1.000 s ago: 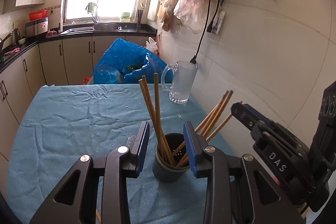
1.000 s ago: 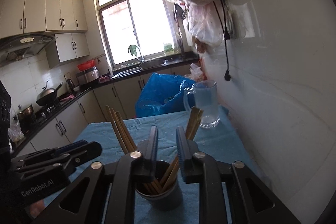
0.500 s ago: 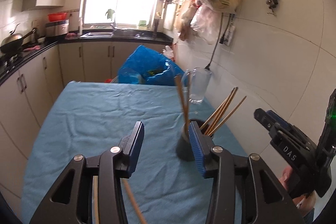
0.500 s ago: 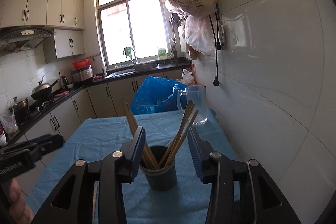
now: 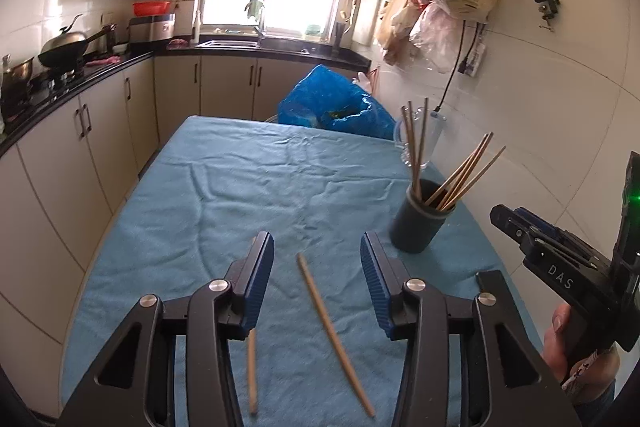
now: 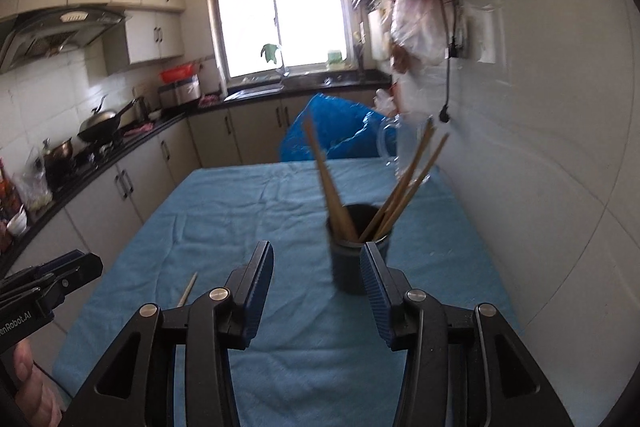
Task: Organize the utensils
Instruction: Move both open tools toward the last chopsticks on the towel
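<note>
**Ana:** Kitchen cabinets and a bright window fill the back of the left wrist view; a blue cloth covers the desk (image 5: 240, 187). What lies on it?

**Ben:** Two loose chopsticks at the bottom centre: the longer chopstick (image 5: 332, 323) runs between the fingers of the left claw (image 5: 317, 283), the shorter chopstick (image 5: 251, 371) is partly hidden under the claw's left finger. The claw stands partly open and grips nothing. A dark holder cup (image 5: 420, 223) at centre right holds about seven chopsticks, though the count is uncertain. A glass mug (image 5: 432, 135) stands behind it.

**Ana:** And the right wrist view?

**Ben:** Same cloth. The cup (image 6: 352, 259) sits just ahead of the right claw (image 6: 317, 283), against its right finger in the picture. That claw is also partly open and empty. One chopstick tip (image 6: 188, 289) shows at lower left.

**Ana:** Which step is this?

**Ben:** My guess: fetching the last two sticks. Next, the left claw should lower over the longer one, close, and carry it to the cup.
</note>
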Demonstrator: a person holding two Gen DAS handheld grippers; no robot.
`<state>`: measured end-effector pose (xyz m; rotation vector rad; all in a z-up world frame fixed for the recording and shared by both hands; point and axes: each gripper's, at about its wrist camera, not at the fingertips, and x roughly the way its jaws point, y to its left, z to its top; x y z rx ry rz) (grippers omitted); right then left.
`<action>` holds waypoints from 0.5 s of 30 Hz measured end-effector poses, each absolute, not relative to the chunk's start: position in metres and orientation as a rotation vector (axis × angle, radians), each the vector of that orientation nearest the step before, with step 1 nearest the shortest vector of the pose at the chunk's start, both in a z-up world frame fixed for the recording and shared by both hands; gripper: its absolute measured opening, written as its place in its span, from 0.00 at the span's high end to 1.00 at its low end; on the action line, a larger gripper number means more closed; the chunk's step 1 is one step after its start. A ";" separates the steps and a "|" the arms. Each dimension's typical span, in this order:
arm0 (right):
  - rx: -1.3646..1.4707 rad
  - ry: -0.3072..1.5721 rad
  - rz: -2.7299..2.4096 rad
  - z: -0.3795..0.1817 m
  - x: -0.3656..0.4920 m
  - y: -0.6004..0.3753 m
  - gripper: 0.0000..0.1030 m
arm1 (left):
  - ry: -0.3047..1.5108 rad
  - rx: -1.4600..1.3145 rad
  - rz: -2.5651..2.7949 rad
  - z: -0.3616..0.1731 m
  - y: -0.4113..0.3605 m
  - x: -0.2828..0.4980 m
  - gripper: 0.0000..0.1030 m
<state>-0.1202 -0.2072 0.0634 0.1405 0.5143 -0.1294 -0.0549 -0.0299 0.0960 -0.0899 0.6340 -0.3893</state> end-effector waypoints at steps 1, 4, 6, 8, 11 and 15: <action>0.136 0.538 -0.112 0.059 -0.119 -0.199 0.52 | 0.637 -0.091 -0.383 0.094 -0.026 -0.056 0.57; 0.136 0.570 -0.094 0.053 -0.113 -0.194 0.52 | 0.653 -0.100 -0.364 0.088 -0.014 -0.058 0.56; 0.128 0.594 -0.082 0.049 -0.109 -0.189 0.52 | 0.671 -0.109 -0.352 0.083 -0.007 -0.057 0.55; 0.127 0.613 -0.069 0.046 -0.106 -0.187 0.52 | 0.698 -0.118 -0.339 0.077 -0.001 -0.052 0.54; 0.133 0.658 -0.033 0.038 -0.096 -0.183 0.52 | 0.746 -0.134 -0.313 0.064 0.010 -0.041 0.53; 0.167 0.804 0.068 0.016 -0.060 -0.175 0.52 | 0.824 -0.162 -0.273 0.041 0.028 -0.023 0.53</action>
